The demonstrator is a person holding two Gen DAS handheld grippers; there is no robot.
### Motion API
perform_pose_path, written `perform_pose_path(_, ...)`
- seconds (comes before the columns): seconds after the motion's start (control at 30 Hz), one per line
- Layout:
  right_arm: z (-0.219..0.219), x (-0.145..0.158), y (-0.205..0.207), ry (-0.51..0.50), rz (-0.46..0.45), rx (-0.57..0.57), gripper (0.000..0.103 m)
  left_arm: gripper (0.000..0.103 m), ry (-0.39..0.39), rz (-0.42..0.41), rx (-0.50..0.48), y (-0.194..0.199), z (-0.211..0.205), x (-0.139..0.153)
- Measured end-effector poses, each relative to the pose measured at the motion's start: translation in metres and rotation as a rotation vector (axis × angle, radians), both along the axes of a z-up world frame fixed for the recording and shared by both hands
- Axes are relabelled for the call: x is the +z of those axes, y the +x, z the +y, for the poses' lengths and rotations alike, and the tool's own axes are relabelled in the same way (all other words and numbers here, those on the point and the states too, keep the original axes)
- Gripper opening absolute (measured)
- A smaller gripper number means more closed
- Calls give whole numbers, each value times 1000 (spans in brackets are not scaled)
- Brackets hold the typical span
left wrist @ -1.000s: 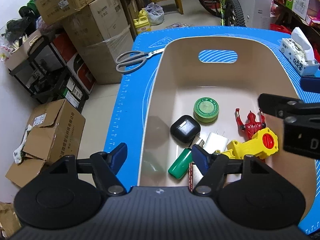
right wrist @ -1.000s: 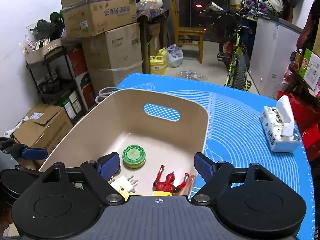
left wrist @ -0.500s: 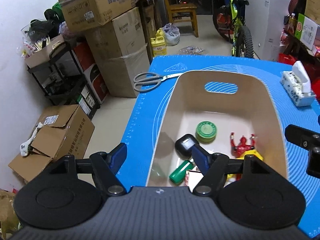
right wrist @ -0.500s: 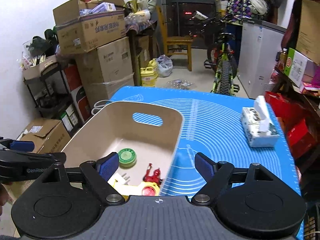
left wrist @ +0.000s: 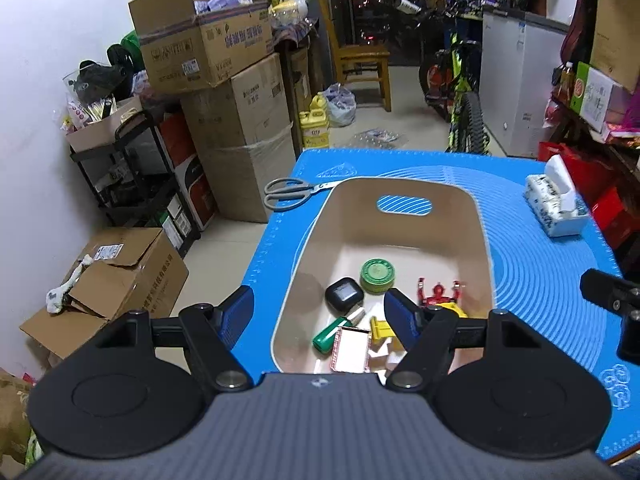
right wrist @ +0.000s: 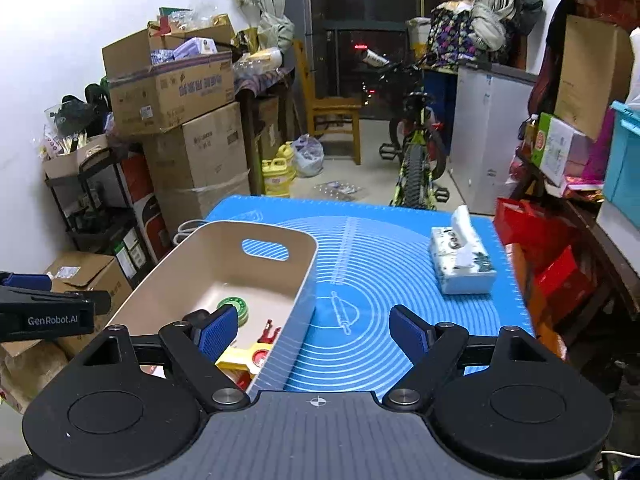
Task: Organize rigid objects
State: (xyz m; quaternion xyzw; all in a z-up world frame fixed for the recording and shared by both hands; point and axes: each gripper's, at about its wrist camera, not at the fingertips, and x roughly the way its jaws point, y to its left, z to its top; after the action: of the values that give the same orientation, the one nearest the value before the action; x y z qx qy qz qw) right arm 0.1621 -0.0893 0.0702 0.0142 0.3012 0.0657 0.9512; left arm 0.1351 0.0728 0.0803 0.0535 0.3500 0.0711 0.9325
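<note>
A beige bin [left wrist: 482,240] [right wrist: 304,276] stands on the blue mat [left wrist: 536,280] [right wrist: 360,264]. In it lie a green round tin [left wrist: 377,276] [right wrist: 234,307], a black earbud case [left wrist: 344,294], a red toy figure [left wrist: 438,294], a green lighter [left wrist: 330,334], a yellow toy [left wrist: 380,328] [right wrist: 244,356] and a small framed card [left wrist: 352,354]. My left gripper [left wrist: 318,312] is open and empty, high above the bin's near end. My right gripper [right wrist: 316,326] is open and empty above the bin's right wall.
Grey scissors [left wrist: 288,192] lie on the mat's far left corner. A tissue box [left wrist: 554,204] [right wrist: 462,264] sits at the right. Cardboard boxes [left wrist: 236,136], a black shelf rack [left wrist: 132,184], a bicycle [right wrist: 416,164] and a wooden chair [left wrist: 360,64] stand beyond the table.
Both grippers have risen and pulled back from the bin, so the bin and its contents look smaller. Both stay open and empty. Nothing in the bin has moved.
</note>
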Motion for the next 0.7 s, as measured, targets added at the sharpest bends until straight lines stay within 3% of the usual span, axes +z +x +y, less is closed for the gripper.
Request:
perform_pose_path(0.3,-13,6,-50,-14,-18,-22,85,73,15,-35,-38,-38,-20,10)
perform_pose_path(0.7,-31,2,-105,17,-38,-48,85,76,25,-68,-84,-87,-37,3)
